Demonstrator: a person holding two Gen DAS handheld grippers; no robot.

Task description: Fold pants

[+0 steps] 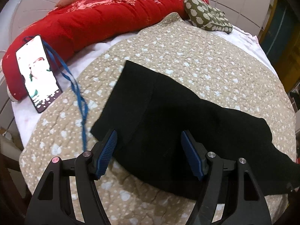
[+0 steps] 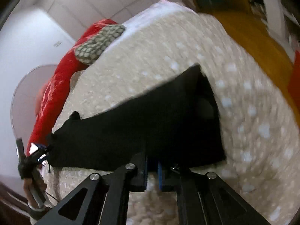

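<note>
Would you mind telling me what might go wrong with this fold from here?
1. The right gripper pinches only the near edge of the pants, so a layer could slip out mid-fold.
2. The left gripper is open above the pants, not pinning them, so the whole garment may drag.
3. The blue lanyard lies beside the pants and could snag.

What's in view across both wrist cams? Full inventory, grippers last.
pants: 1, black, flat on the quilt
quilt: 1, beige with pale spots, covering the bed
comforter: 1, red floral, bunched along the bed's far side
cushion: 1, olive with white pattern, far corner
phone: 1, screen lit, propped against the comforter
lanyard: 1, blue, trailing from the phone
left gripper: open above the pants
right gripper: shut on the pants' edge
</note>
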